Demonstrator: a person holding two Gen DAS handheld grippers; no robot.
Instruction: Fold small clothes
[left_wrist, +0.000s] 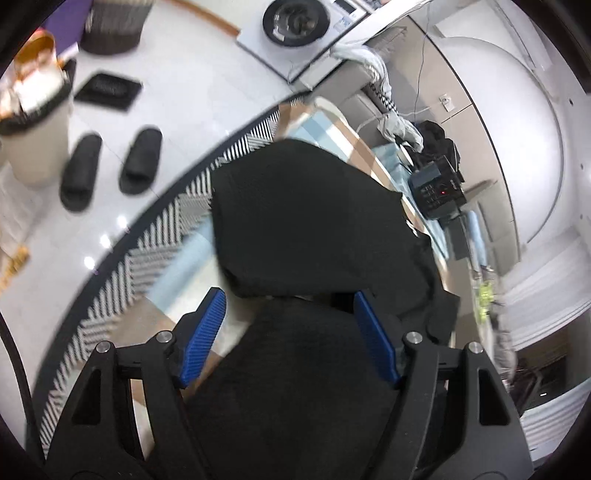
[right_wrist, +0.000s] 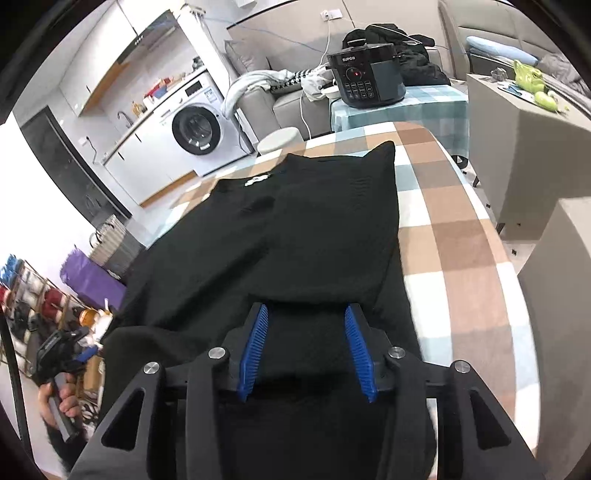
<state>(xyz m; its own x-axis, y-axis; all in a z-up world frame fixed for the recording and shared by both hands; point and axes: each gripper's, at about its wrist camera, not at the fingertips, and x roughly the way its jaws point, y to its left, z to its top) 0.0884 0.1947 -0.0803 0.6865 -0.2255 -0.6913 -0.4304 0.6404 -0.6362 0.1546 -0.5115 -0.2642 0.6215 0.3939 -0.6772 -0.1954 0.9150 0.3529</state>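
A black garment lies on the checked tablecloth, one side folded over onto its middle; a white neck label shows at the far end. My right gripper is open, its blue pads over the garment's near edge, holding nothing. In the left wrist view the same garment lies bunched and partly folded. My left gripper is open, its blue pads spread wide over black cloth, not clamped on it. The left gripper also shows in the right wrist view, held off the table's left edge.
A black pressure cooker stands on a small table beyond the far end. A washing machine is at the back left. On the floor are black slippers and a bin. A grey cabinet stands to the right.
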